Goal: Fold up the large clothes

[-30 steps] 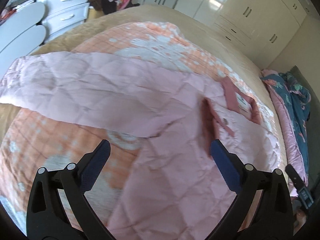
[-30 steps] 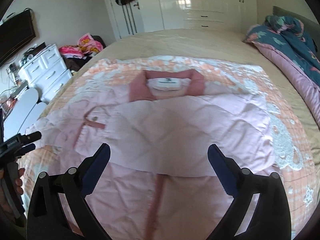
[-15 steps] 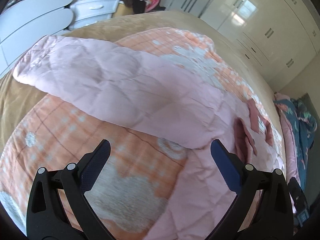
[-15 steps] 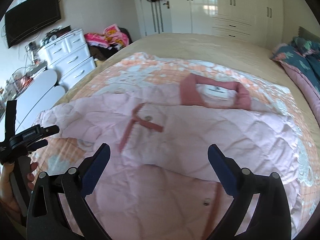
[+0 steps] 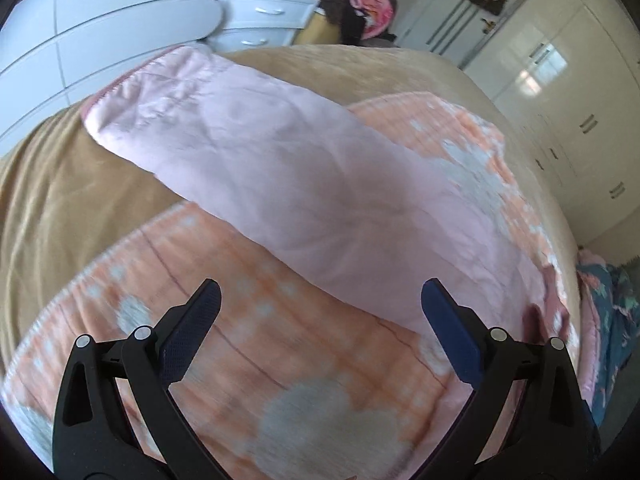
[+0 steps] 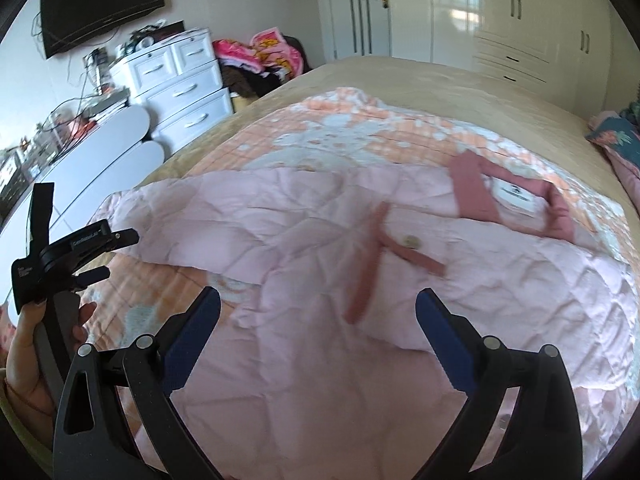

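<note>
Your left gripper (image 5: pixel 320 312) hangs with its fingers spread wide and empty above the orange patterned blanket (image 5: pixel 280 360), and your right gripper (image 6: pixel 318 320) is just as wide apart over the body of the pink quilted jacket (image 6: pixel 360 280). The jacket lies flat on the blanket, its sleeve (image 5: pixel 280 160) stretched out toward the bed's edge. Beyond it stand the white drawers (image 6: pixel 180 80) and the wardrobe (image 6: pixel 500 20).
</note>
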Demonstrator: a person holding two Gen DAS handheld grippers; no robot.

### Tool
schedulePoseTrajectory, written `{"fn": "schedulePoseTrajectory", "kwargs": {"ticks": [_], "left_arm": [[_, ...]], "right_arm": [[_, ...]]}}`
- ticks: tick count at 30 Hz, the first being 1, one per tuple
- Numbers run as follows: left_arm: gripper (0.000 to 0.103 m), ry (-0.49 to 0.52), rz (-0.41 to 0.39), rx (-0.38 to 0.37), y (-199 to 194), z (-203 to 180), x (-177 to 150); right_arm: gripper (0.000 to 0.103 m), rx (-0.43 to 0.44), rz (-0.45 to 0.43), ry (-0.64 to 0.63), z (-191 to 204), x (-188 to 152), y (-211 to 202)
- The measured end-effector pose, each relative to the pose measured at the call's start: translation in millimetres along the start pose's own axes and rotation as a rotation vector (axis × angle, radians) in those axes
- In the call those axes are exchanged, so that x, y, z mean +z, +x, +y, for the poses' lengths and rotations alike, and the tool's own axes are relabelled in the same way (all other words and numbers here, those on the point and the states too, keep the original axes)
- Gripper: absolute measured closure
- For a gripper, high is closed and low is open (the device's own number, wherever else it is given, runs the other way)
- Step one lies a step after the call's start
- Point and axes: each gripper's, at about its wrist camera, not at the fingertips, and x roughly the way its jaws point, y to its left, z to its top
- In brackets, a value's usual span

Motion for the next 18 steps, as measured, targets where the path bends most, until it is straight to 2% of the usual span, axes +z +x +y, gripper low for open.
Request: {"fn": "schedulePoseTrajectory", "kwargs": {"ticks": [2, 11, 18], "left_arm": [[0.009, -0.022, -0.008, 0.027, 2, 11, 6], [0.009, -0.148, -0.013, 0.053, 20, 51, 30], [0.009, -0.284, -0.050, -0.015, 38, 88, 54]], "right_arm": [[0.006, 0.015, 0.007, -0.008, 9, 2, 7], [0.006, 0.058, 0.028, -0.058, 42, 15, 33], [0.006, 0.071, 0.021, -0.053, 40, 15, 38]]}}
